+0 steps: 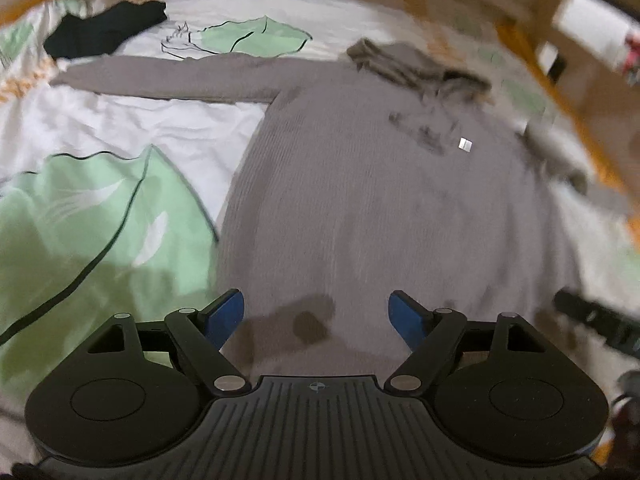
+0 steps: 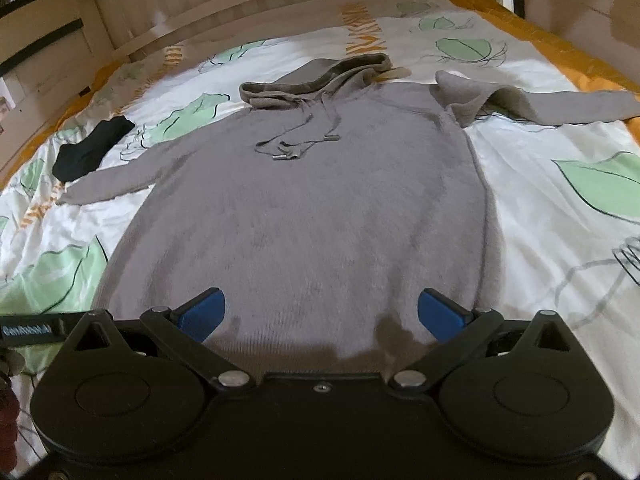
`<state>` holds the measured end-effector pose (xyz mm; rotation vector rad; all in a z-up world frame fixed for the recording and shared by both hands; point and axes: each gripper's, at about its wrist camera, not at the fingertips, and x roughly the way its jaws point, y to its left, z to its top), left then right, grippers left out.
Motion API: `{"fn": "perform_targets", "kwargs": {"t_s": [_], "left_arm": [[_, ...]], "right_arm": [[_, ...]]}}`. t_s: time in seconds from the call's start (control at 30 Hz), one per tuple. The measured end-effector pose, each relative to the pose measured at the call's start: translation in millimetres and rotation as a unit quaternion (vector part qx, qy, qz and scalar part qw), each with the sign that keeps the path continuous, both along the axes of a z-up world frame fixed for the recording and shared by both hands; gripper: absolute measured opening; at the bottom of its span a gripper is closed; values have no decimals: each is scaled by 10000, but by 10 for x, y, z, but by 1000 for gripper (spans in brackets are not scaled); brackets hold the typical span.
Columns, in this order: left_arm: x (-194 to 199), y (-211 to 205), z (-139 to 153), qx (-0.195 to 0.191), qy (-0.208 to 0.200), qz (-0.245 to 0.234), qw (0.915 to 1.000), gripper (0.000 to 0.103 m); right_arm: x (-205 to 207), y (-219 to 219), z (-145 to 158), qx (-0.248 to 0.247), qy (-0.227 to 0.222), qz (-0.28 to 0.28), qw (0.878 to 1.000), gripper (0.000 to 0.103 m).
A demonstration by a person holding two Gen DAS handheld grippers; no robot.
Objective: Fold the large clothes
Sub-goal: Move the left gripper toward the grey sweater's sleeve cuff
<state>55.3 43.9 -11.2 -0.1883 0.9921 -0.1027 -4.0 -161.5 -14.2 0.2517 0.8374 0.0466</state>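
Hoodie spread flat on the bed, ready for folding.

Left wrist: our left tongs (image 1: 316, 314) gape wide over the grey hoodie (image 1: 360, 184)'s near hem. Right wrist: right tongs (image 2: 322, 312) equally wide, empty, hoodie (image 2: 304, 208) laid face-up so sleeves can fold inward.

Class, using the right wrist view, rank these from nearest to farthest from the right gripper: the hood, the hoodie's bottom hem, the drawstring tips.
1. Bottom hem: directly beneath the open jaws of the right gripper.
2. Drawstring tips: on the chest, middle of the view.
3. Hood: at the far top of the hoodie.
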Motion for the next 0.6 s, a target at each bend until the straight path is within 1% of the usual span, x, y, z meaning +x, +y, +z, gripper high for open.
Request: {"fn": "perform_targets", "kwargs": {"t_s": [0.1,0.17,0.3,0.4,0.43,0.47,0.53,0.6], "left_arm": [[213,173,0,-381,86,39,9992,79],[377,271,15,-503,75,24,9987,79],[693,493,65,-438,-140,117,9989,80],[985,707,50,-391,-143,245,9988,82],[1076,812,121,-404,-381,288,9980,85],[1167,904,153,-401,-494,345,9974,86],[1369,1102,129,-355,-483,524,9968,86],[1547,1302,157,-336,-591,708,9952,86]], "right_arm": [[163,-20,10,72,-40,90,9999,102],[285,-36,32,112,-82,129,9998,102],[575,-63,83,244,-186,193,9993,102],[842,-93,93,370,-170,236,9989,102],[925,-101,93,412,-182,243,9987,102],[1012,-109,94,457,-196,246,9985,102],[1167,-128,90,569,-218,235,9979,102],[1326,-150,71,708,-211,197,9971,102]]}}
